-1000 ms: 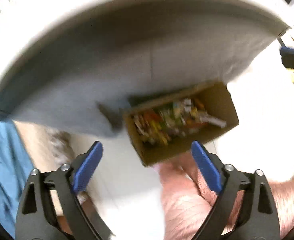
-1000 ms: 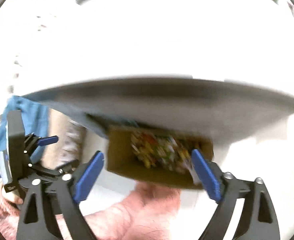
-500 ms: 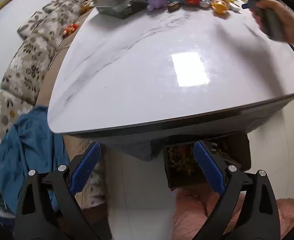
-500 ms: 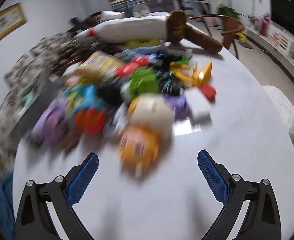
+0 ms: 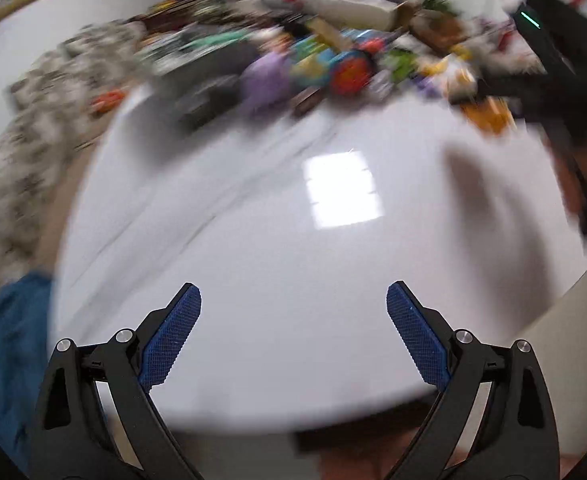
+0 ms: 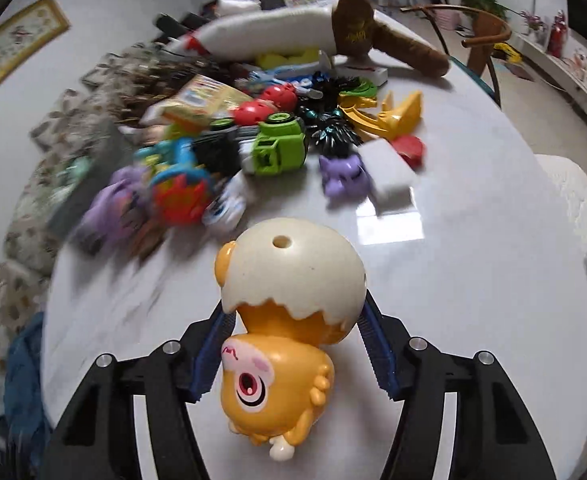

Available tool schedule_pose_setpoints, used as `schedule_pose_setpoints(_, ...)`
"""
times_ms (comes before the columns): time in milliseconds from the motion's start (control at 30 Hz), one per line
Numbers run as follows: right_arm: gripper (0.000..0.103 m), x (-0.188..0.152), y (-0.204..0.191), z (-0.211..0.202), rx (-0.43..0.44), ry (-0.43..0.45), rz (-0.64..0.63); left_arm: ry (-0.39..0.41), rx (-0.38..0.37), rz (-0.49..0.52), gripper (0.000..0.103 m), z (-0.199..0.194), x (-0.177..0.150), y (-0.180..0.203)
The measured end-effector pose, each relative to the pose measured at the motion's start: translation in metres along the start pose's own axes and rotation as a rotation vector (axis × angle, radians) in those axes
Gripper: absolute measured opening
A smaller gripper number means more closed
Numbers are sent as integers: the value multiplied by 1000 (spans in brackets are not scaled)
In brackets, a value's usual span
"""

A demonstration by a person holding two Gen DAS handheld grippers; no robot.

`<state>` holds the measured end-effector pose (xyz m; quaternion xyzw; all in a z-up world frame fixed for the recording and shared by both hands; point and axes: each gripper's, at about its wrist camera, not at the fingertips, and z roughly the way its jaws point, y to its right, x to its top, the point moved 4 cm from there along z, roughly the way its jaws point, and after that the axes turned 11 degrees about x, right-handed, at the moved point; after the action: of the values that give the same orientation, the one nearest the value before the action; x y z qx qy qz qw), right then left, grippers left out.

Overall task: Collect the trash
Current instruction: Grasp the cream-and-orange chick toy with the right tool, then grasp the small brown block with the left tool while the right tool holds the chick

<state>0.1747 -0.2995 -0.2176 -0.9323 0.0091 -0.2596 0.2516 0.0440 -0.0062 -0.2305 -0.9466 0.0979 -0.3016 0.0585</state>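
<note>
The right tool [image 6: 293, 344] is clamped on an orange-and-cream chick toy [image 6: 283, 320] above the white counter [image 6: 473, 300]. The left tool [image 5: 293, 320] hangs wide open, holding nothing. Just beyond the chick lie a white block [image 6: 387, 176] and purple figure [image 6: 343, 174]; farther back, a green truck [image 6: 279, 146] and a long plush [image 6: 277, 32].
</note>
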Motion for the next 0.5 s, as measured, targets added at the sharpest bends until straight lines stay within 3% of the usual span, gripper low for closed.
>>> schedule_pose_setpoints(33,61,-11,0,-19,20,11,1,15,-20,6,92,9,13,6)
schedule_pose_setpoints(100,61,-31,1,-46,39,27,7,25,35,36,92,43,48,12)
schedule_pose_setpoints(200,61,-55,5,-77,40,45,34,3,33,50,92,95,96,17)
schedule_pose_setpoints(400,61,-89,18,-119,13,86,88,-75,-74,65,92,158,154,30)
schedule_pose_setpoints(500,61,-95,23,-126,3,103,107,-111,-58,81,77,175,165,34)
